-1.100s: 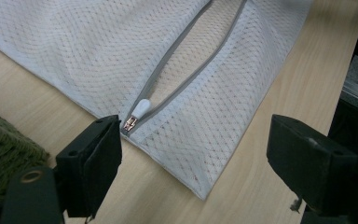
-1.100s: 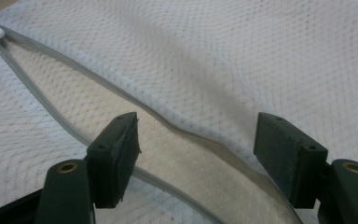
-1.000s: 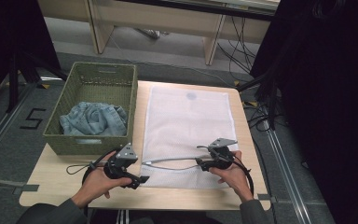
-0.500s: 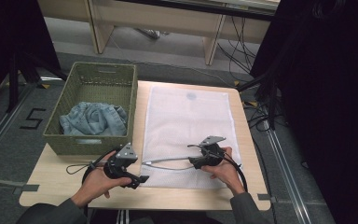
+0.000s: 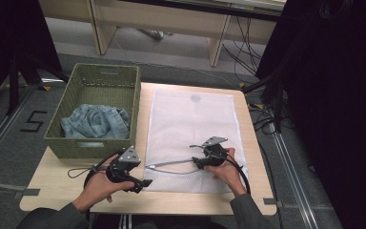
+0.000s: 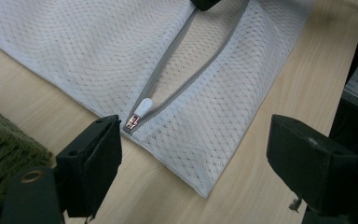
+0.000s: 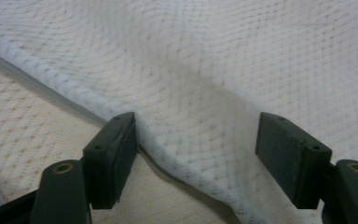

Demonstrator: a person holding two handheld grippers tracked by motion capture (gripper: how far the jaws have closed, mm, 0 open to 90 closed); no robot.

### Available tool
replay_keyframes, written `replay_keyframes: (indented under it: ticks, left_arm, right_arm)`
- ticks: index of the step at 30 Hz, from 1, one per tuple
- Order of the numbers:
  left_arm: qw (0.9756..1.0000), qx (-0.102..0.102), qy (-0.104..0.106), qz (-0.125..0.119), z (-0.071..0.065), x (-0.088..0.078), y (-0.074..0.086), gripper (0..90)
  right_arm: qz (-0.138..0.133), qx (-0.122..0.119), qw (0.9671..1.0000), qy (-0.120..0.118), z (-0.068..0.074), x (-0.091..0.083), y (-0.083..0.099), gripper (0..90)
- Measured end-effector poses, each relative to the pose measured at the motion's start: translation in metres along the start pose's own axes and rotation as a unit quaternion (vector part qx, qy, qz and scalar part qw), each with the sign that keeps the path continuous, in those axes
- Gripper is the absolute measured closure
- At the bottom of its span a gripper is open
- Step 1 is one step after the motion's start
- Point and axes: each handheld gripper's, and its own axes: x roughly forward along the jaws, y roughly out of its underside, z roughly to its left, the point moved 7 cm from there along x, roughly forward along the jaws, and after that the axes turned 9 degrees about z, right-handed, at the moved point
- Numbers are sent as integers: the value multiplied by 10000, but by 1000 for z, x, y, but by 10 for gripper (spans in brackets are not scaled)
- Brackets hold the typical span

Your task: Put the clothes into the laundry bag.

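While the green wicker basket at the far left of the table holds the crumpled denim garment, nothing has gone into the white mesh laundry bag lying flat just to its right. Your left gripper hovers at the bag's near left corner with its jaws spread wide and nothing between them; in the left gripper view the zipper pull sits just ahead of the left jaw, at the end of the zipper. Judging from that, the zip is run most of the way open, so the opening step looks done. Moving right, the grey zipper runs along the bag's near edge, roughly left to right across the table, while the bag's long axis points away from you toward the far edge. Your right gripper rests over the zipper line near the bag's middle, jaws wide apart and straddling the raised upper lip of the opening without pinching it. What I judge remains: close on that lip, lift it, then bring the denim across from the basket.
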Motion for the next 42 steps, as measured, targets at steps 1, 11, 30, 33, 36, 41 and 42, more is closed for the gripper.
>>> replay_keyframes:
  ticks: [1,11,30,33,36,41,42]
  left_arm:
    - [10000,0,-2,2,0,0,0,177]
    - [10000,31,-25,30,0,0,0,177]
    - [9999,74,-81,-7,2,-2,0,183]
    - [9999,-73,-63,-49,2,-2,0,183]
    - [9999,27,-94,-58,4,-4,-1,184]
    - [9997,-134,-111,-160,8,-8,-3,187]
    - [9996,-146,-146,-171,10,-10,-3,188]
  right_arm:
    - [-67,55,9999,60,-1,1,-1,316]
    - [50,152,9998,153,-10,-1,1,513]
    - [-240,-41,9991,347,-8,-15,-8,897]
    - [-364,-121,9985,385,-7,-24,-14,898]
    - [-487,-130,9980,385,-4,-32,-19,898]
    - [-662,-178,9969,395,-3,-47,-26,899]
    - [-753,-250,9958,451,-4,-49,-29,899]
